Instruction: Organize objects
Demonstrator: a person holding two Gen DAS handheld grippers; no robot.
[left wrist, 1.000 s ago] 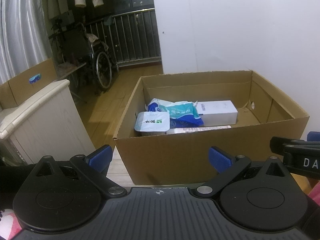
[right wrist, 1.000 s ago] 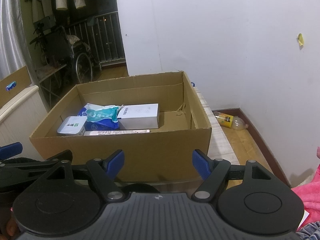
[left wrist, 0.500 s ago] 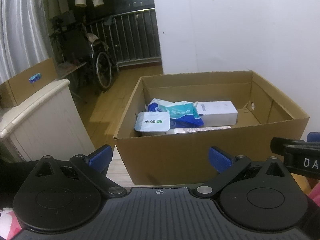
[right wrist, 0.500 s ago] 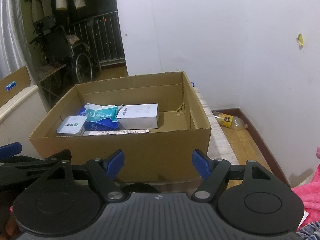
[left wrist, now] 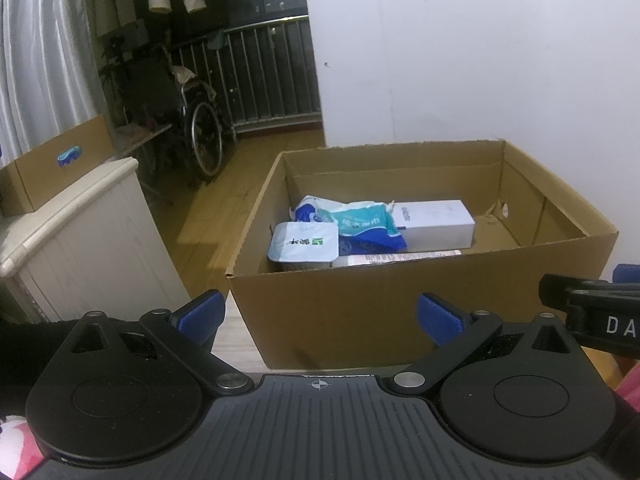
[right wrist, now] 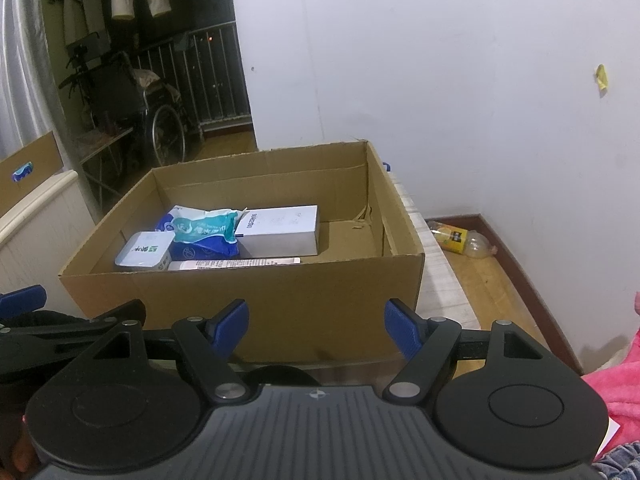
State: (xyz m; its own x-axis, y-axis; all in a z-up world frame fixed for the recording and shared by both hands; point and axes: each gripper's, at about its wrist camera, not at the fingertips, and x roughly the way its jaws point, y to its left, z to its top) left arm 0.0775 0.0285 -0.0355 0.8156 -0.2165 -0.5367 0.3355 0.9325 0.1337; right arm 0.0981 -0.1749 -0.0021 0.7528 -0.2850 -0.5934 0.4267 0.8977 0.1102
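Note:
An open cardboard box [left wrist: 360, 312] [right wrist: 280, 304] stands on a low white surface right ahead of both grippers. Inside lie a white carton [left wrist: 432, 220] [right wrist: 280, 228], a blue and teal pouch [left wrist: 360, 224] [right wrist: 204, 232], a sealed white tub [left wrist: 304, 244] [right wrist: 142, 254] and a long flat pack [left wrist: 400, 258] [right wrist: 236, 264]. My left gripper [left wrist: 320, 314] is open and empty in front of the box's near wall. My right gripper [right wrist: 316, 322] is open and empty at the same wall, to the right of the left one.
A cream cabinet [left wrist: 76, 240] with a cardboard box [left wrist: 56, 168] on it stands to the left. A wheelchair [left wrist: 180, 120] and a railing are behind. A white wall rises behind the box. A plastic bottle [right wrist: 464, 238] lies on the wooden floor at the right. Pink cloth [right wrist: 616, 384] is at the lower right.

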